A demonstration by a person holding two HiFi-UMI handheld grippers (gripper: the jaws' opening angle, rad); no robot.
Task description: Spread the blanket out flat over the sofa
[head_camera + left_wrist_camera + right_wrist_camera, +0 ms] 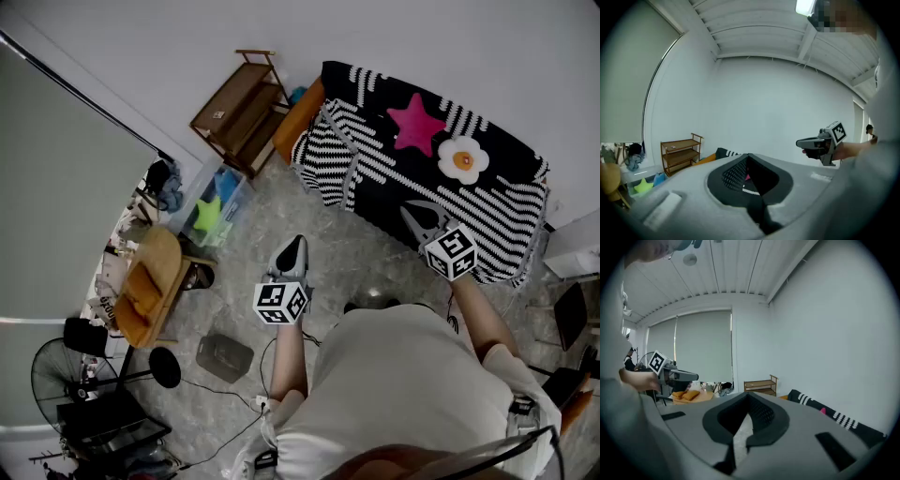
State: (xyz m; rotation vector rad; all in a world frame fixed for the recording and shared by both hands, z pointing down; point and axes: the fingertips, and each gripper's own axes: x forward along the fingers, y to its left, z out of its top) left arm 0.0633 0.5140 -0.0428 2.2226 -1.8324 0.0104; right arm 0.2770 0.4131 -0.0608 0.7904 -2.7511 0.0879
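Note:
A black-and-white striped blanket (422,159) with a pink star and a white flower lies draped over the sofa (298,117), whose orange end shows at the left. My left gripper (293,246) hovers over the floor in front of the sofa, shut and empty. My right gripper (412,214) hangs above the blanket's front edge; its jaws look shut with nothing in them. In the left gripper view the blanket (725,152) peeks past the shut jaws (748,157), and the right gripper (801,142) shows at the right. The right gripper view (749,397) has the blanket (834,417) at the right.
A wooden shelf (242,108) stands left of the sofa, with a clear bin (217,202) beside it. A round wooden table (150,281) with orange cushions, a fan (56,375), a grey box (225,356) and cables sit on the floor to the left.

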